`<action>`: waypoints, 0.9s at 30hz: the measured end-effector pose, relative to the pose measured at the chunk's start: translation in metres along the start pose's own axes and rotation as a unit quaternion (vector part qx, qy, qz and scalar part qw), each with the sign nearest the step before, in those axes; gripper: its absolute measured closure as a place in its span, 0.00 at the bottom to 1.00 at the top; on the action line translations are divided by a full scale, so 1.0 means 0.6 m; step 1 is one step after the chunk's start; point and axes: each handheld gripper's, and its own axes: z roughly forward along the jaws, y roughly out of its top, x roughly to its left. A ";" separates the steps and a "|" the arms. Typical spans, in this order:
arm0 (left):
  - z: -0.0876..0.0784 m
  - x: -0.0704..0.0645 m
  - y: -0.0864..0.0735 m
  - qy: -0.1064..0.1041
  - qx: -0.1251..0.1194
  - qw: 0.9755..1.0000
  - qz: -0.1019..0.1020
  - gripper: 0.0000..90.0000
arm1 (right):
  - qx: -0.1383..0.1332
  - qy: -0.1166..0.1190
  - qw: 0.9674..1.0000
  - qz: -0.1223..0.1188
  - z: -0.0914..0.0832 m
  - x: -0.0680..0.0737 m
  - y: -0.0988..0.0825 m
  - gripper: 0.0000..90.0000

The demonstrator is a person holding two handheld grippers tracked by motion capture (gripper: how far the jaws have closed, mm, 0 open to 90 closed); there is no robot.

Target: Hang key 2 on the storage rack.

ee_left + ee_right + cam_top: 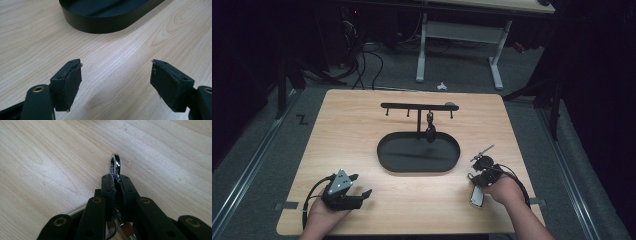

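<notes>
Wooden table (362,200) bears an oval tray (418,153); left tongs (116,83) apart, right tongs (115,186) clamped on a chrome clip (115,163).

A lab: cable tangles (362,60) on grey carpet, a white-legged adjustable desk (462,45) behind

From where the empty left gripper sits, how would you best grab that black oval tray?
Grip the tray by its upright rim wall, coming from above at the near left curve, one jaw inside, one outside. The wall is thin and vertical, and the left gripper stands open nearby.

One oval black tray (384,150), one hook rack (412,106), one hanging keychain (430,131), two grippers
</notes>
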 end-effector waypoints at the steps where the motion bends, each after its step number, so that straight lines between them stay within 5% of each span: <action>1: -0.001 -0.001 0.001 0.002 -0.003 1.000 0.000 0.28 | 0.001 -0.002 1.000 0.001 0.000 0.001 0.000 0.93; 8: -0.003 -0.001 0.000 0.001 -0.006 1.000 -0.001 0.29 | -0.013 0.007 1.000 -0.008 -0.006 -0.001 0.003 0.93; 27: -0.007 0.004 0.000 0.006 -0.014 1.000 -0.005 0.29 | -0.062 -0.002 0.998 -0.011 -0.136 0.001 0.036 0.93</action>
